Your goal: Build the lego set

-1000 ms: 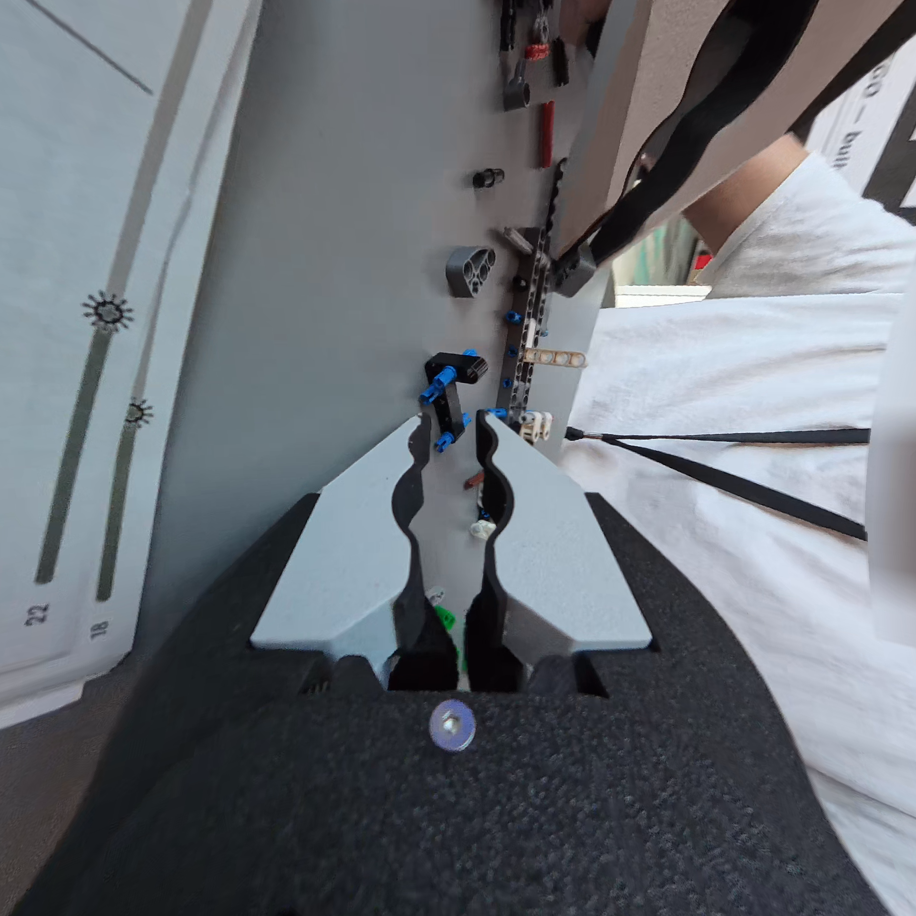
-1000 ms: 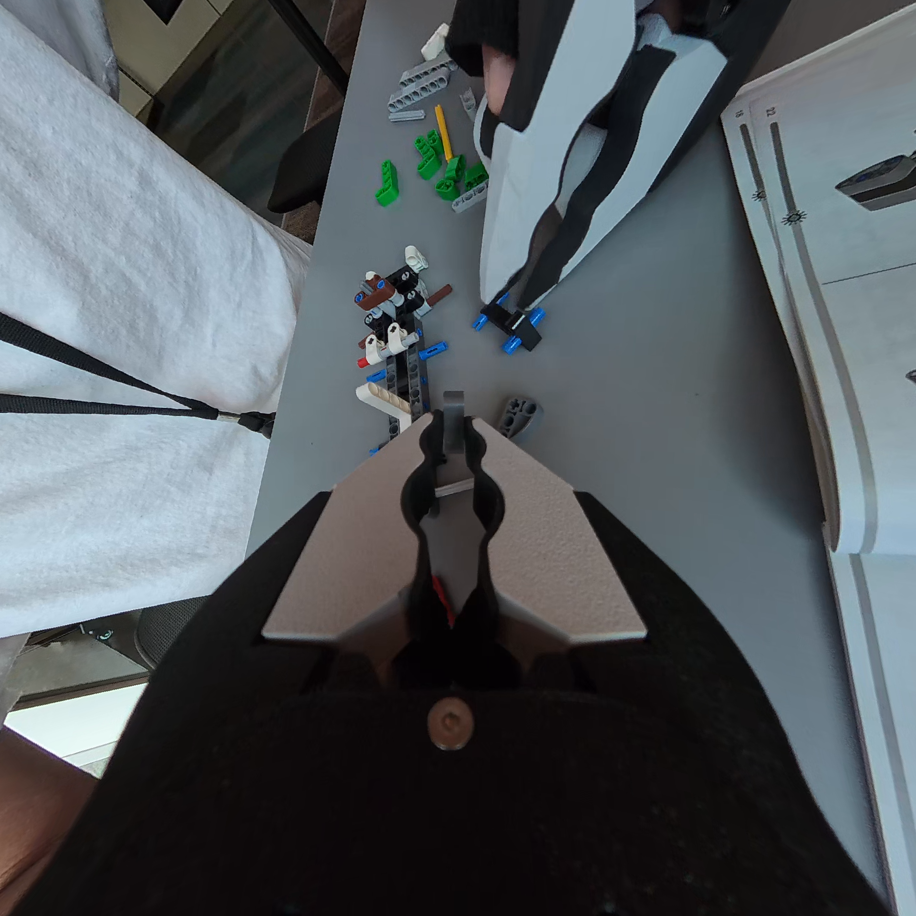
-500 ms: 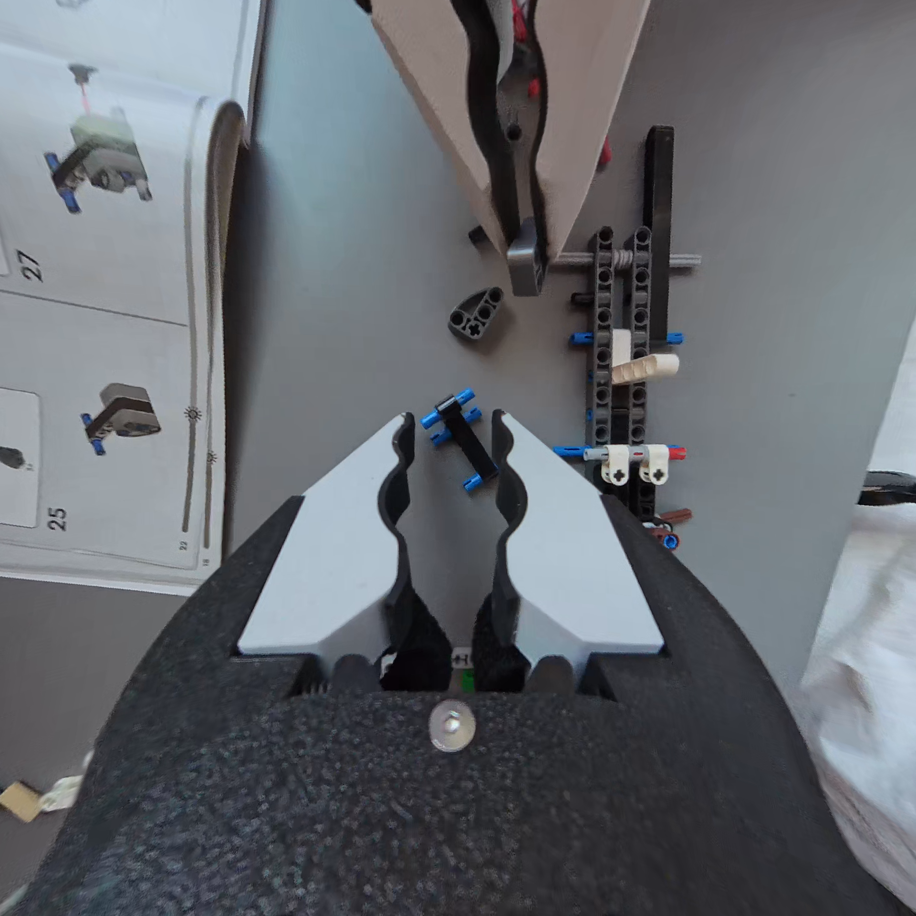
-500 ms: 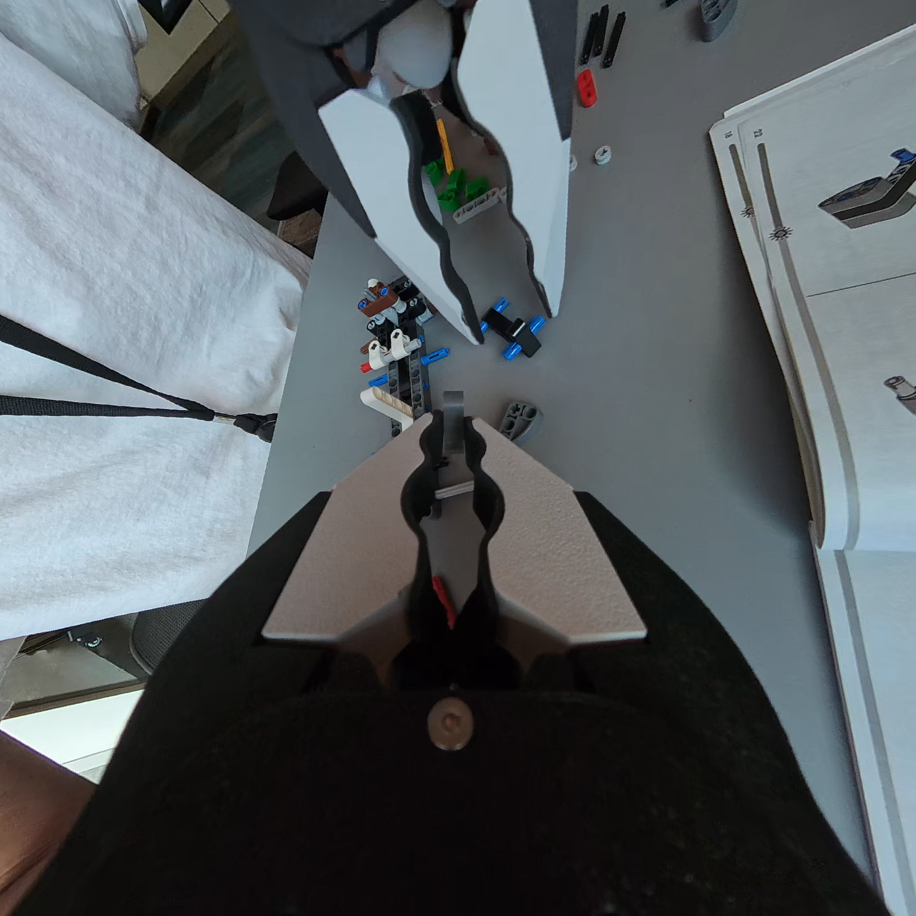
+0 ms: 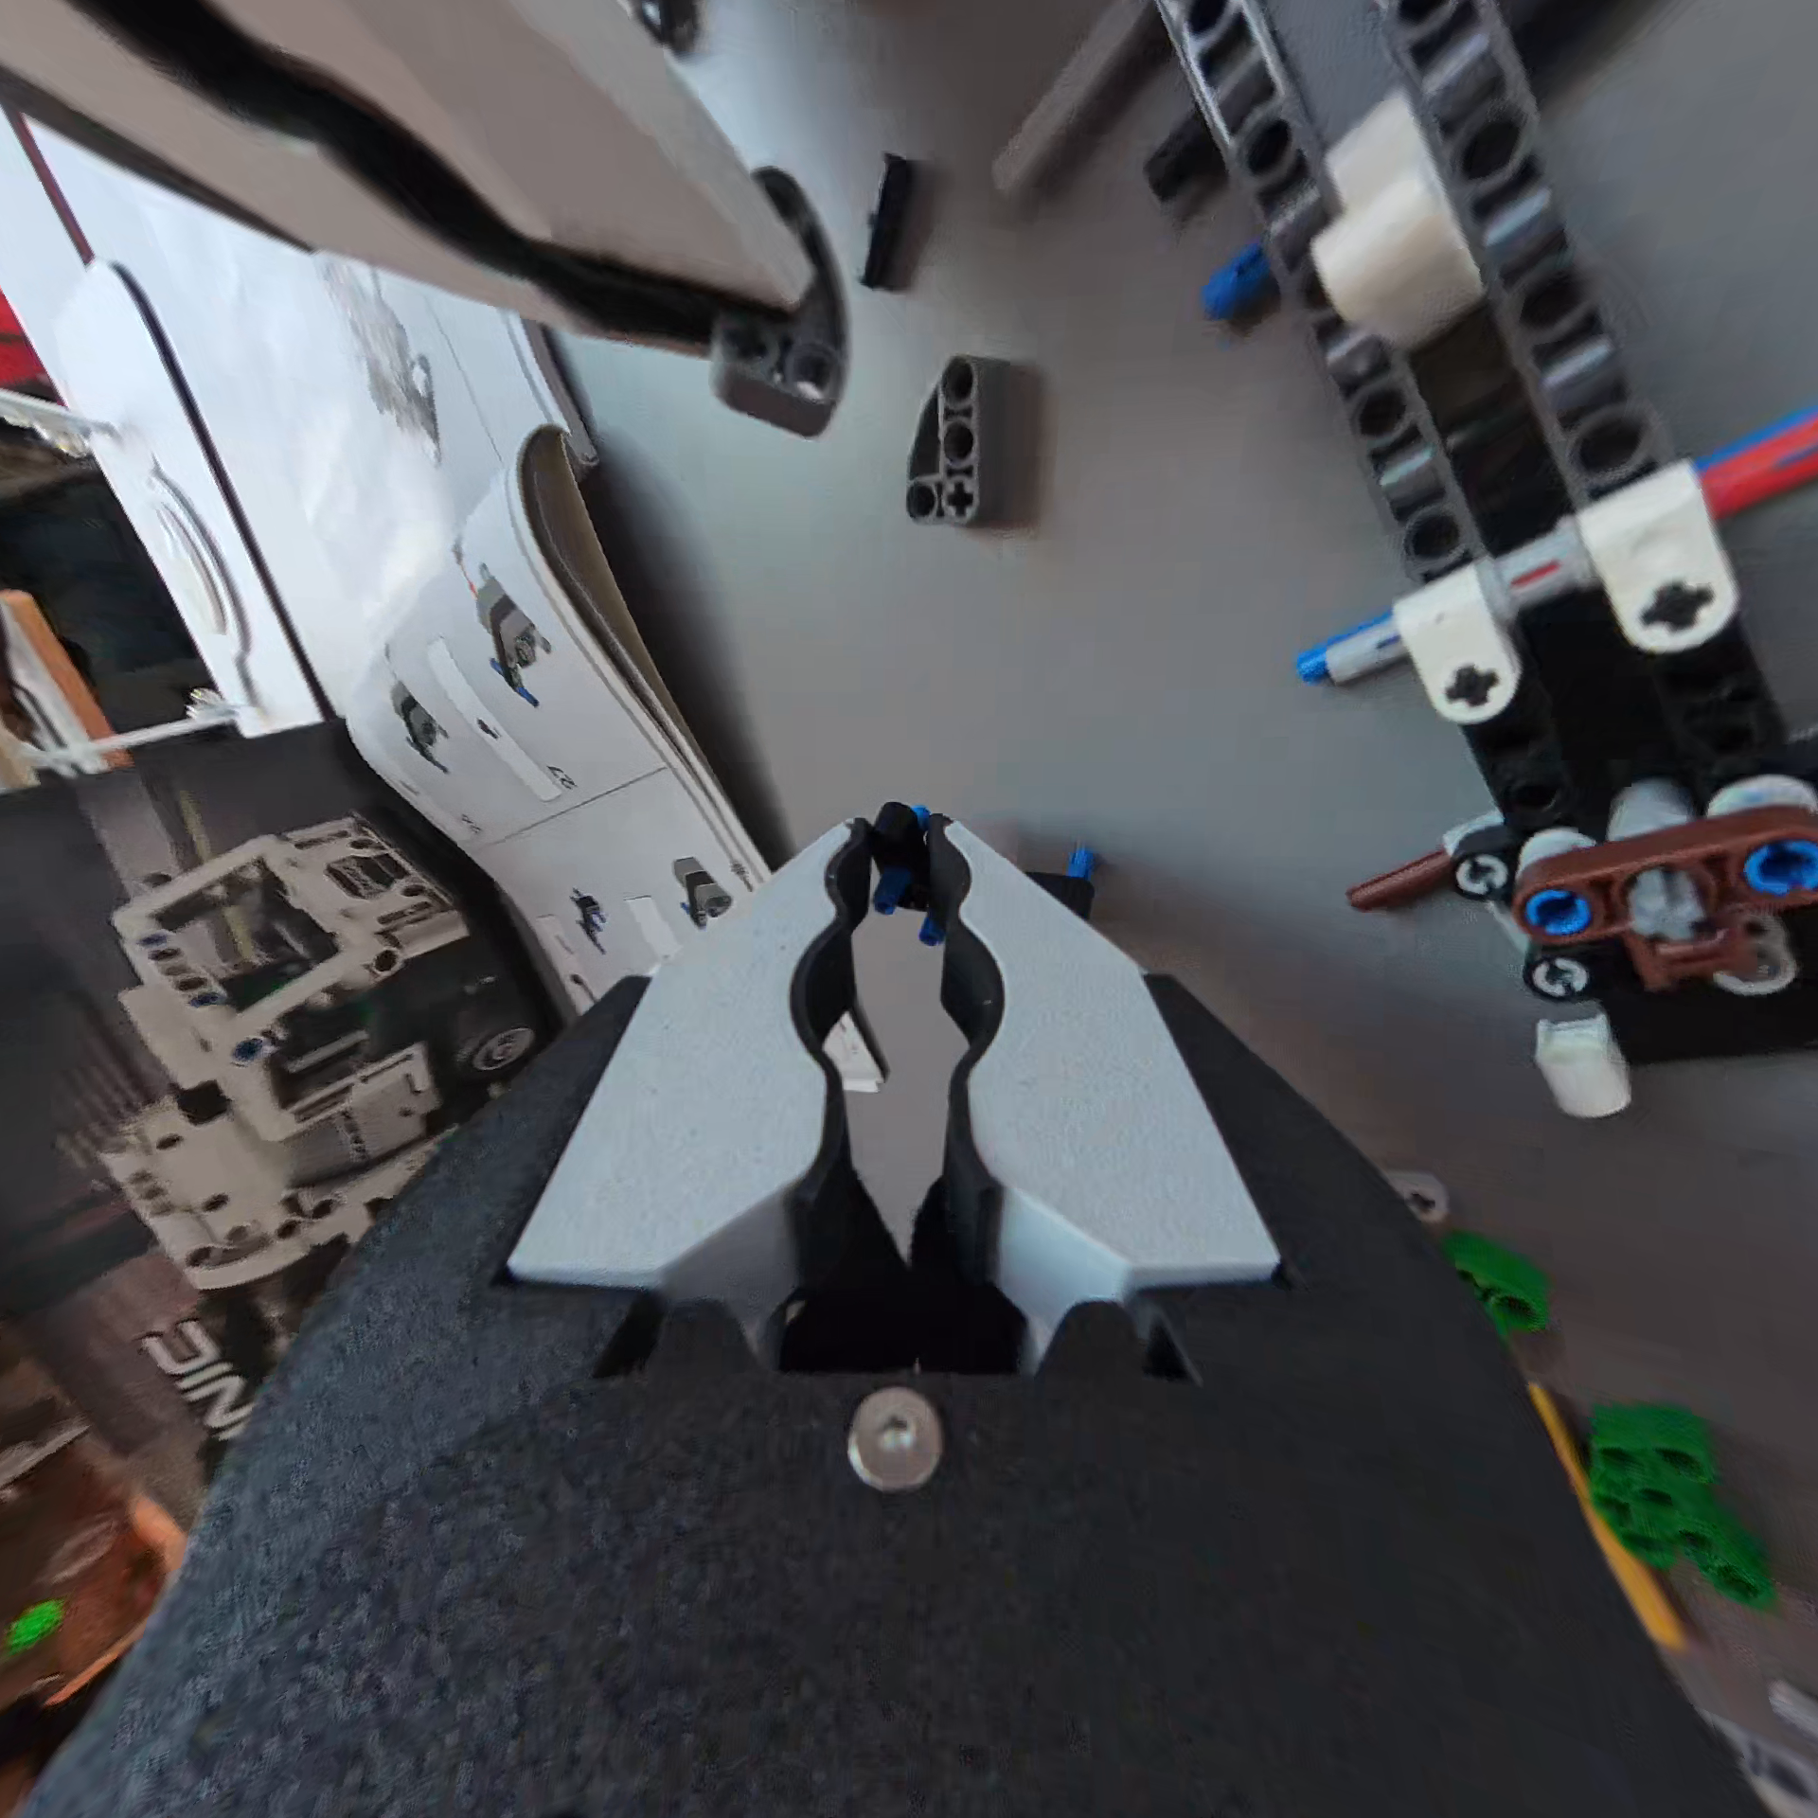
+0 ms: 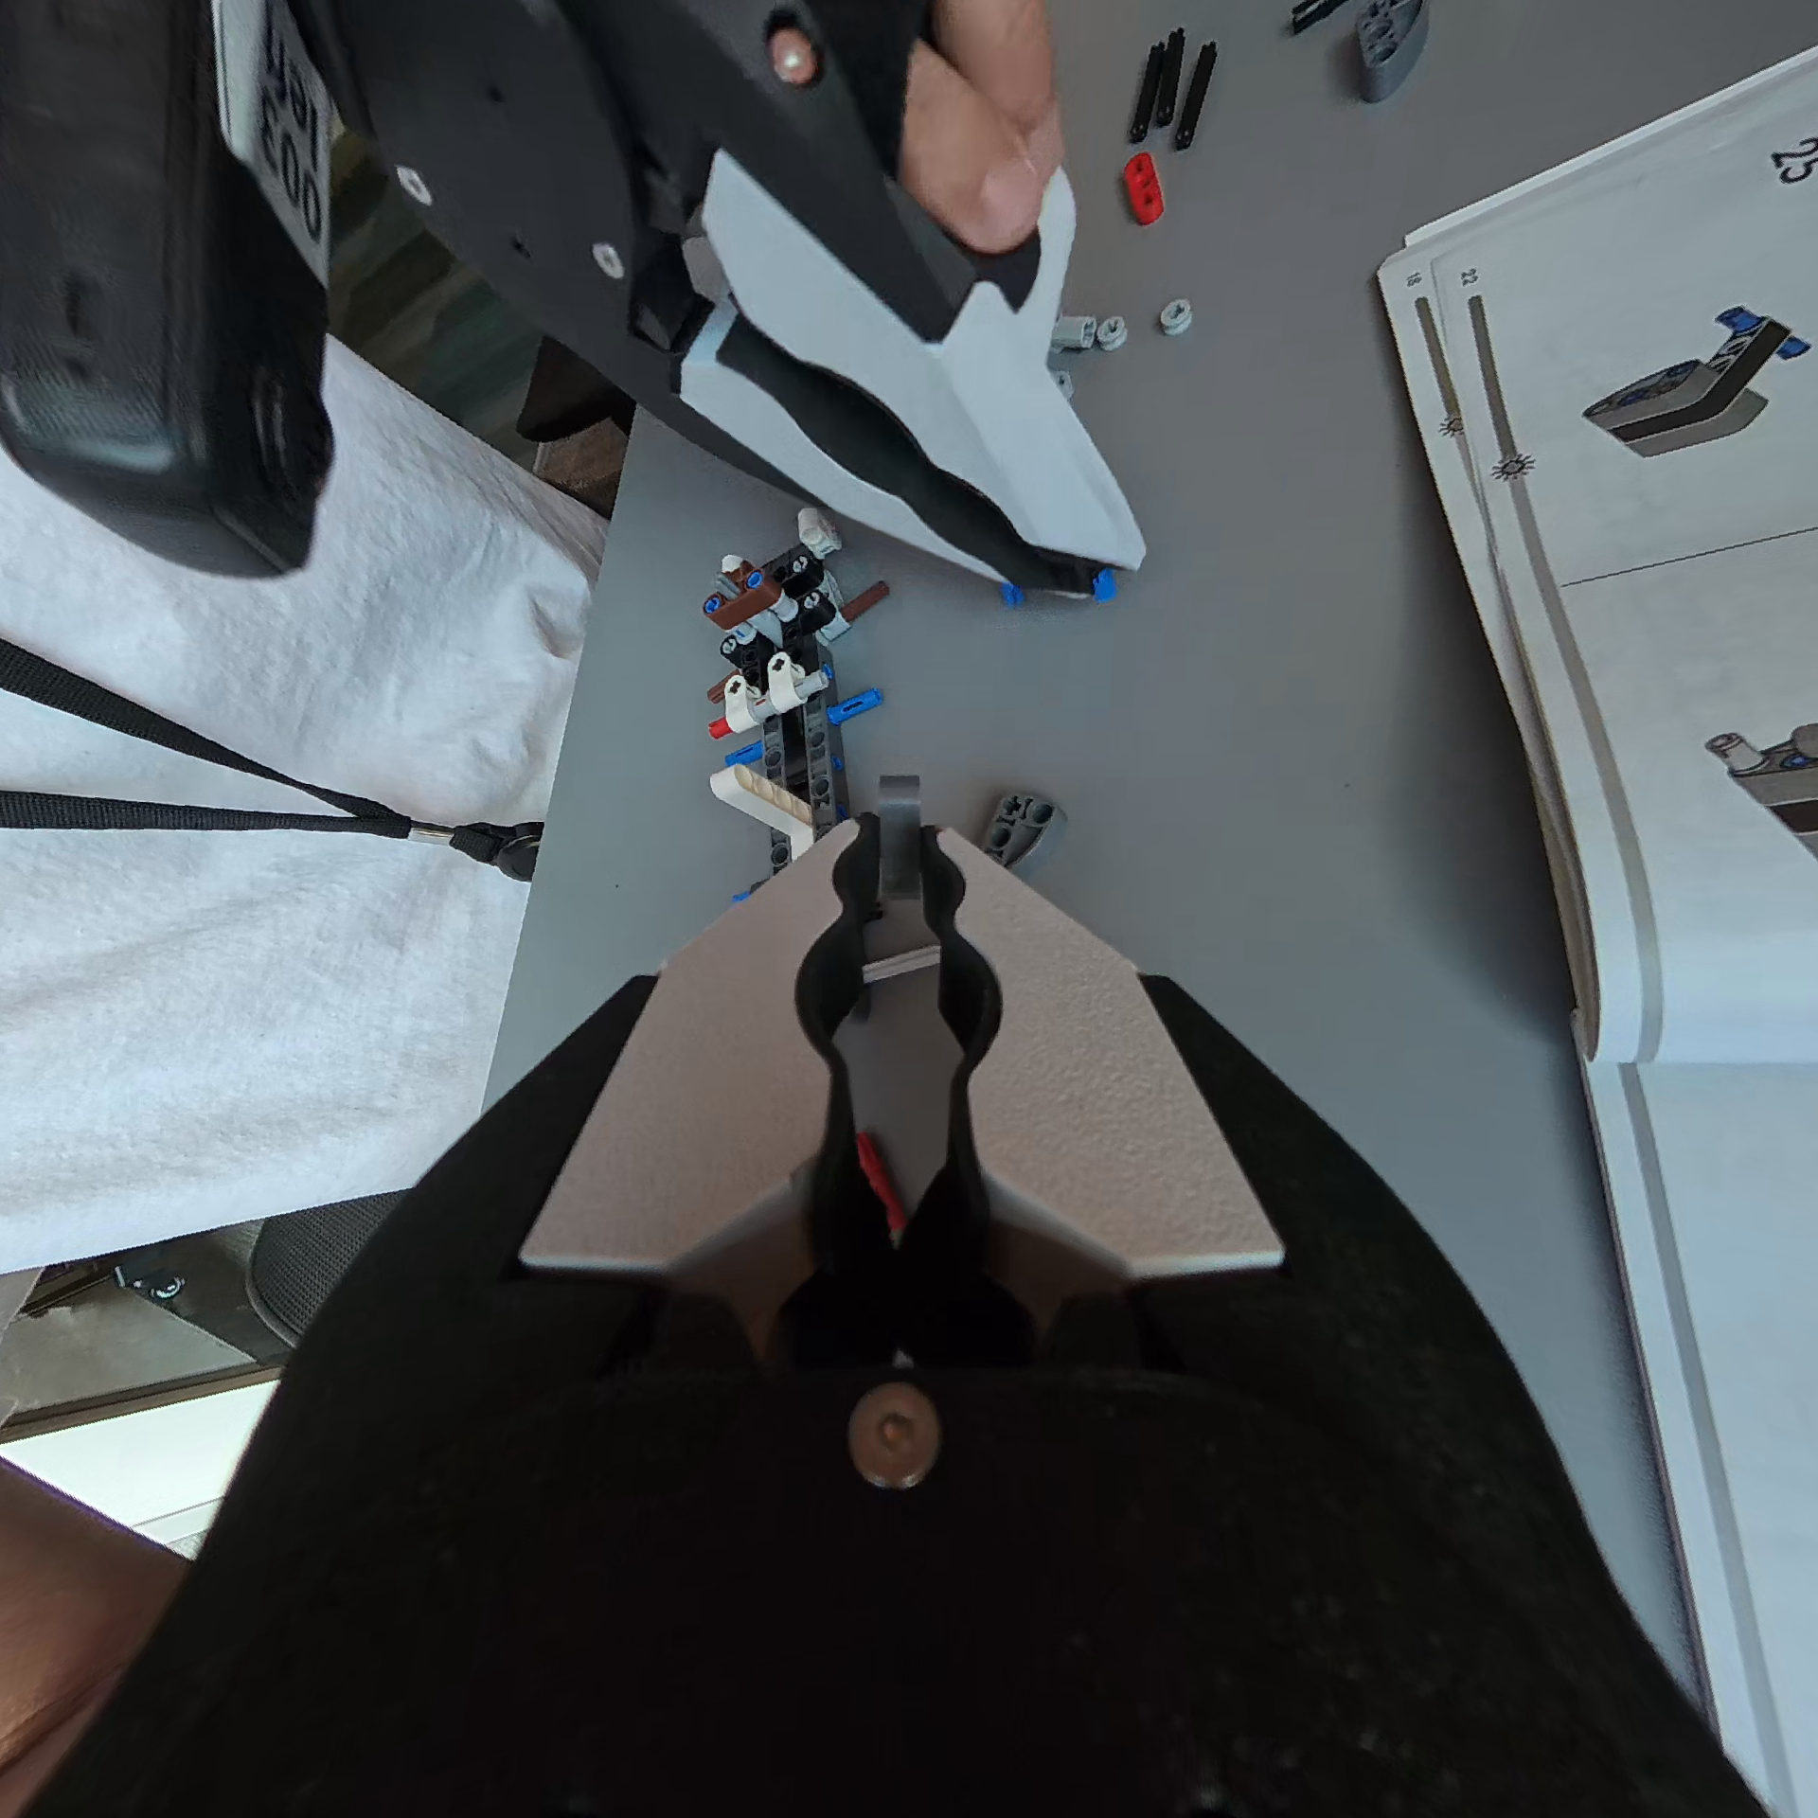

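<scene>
A: How many grippers, and what is in each?

B: 2. The left gripper [image 5: 900, 836] has its jaws drawn narrow on 1 small black connector with blue pins [image 5: 897, 858], both pads pressing its sides right at the tips. The right gripper [image 6: 897, 836] is clamped narrow on 1 dark grey curved panel piece [image 6: 897, 824].

A: Which way does the black connector run?

B: In the left wrist view its long axis lies roughly along the fingers, 1 end poking just past the tips and 2 blue pins showing below it inside the gap. In the right wrist view it sits low, at or just above the grey table [image 6: 1230, 787], with 1 blue pin sticking out on each side of the fingertips; whether it touches the table I cannot tell.

A: And the grey panel?

B: Its long axis also follows the fingers, the rounded end pointing forward beyond the tips.

A: What lies around them?

B: 1 matching grey curved panel [image 5: 959, 443] loose on the table, just beside the right gripper's tips. 1 partly built assembly [image 6: 787, 679] of 2 parallel dark grey beams with 2 white connectors on an axle, 1 brown piece at its end and 1 cream angled beam. Farther off, 1 red piece [image 6: 1143, 187], 3 thin black bars [image 6: 1171, 89], and a cluster of green pieces [image 5: 1663, 1505]. 1 open instruction booklet [image 6: 1672, 610] lies along the table's edge.
</scene>
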Available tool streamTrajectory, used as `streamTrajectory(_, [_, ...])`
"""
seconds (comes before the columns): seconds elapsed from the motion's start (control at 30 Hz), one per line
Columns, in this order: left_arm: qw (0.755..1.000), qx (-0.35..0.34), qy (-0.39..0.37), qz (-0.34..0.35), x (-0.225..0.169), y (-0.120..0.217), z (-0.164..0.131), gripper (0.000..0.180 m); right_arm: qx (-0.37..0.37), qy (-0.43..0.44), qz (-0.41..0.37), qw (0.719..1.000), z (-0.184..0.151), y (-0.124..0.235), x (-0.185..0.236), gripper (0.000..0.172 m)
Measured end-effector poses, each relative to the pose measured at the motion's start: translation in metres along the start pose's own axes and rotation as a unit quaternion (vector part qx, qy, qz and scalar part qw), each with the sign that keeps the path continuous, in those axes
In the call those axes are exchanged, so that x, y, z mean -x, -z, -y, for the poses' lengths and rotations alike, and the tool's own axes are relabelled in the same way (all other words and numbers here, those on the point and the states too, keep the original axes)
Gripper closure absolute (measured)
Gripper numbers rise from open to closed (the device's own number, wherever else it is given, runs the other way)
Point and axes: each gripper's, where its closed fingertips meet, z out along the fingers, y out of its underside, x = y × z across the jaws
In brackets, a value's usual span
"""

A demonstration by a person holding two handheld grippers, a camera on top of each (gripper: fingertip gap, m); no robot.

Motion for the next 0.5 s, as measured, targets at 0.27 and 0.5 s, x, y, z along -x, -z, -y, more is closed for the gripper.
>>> streamTrajectory(0.27, [0.973, 0.019, -0.082, -0.216, -0.022, 0.012, -0.004, 0.173, 0.002, 0.000, 0.000, 1.000, 0.000, 0.000, 0.000, 0.166])
streamTrajectory(0.5, [0.943, 0.056, -0.095, -0.313, -0.022, -0.002, -0.012, 0.175, -0.007, -0.002, -0.004, 1.000, 0.000, 0.006, -0.002, 0.166])
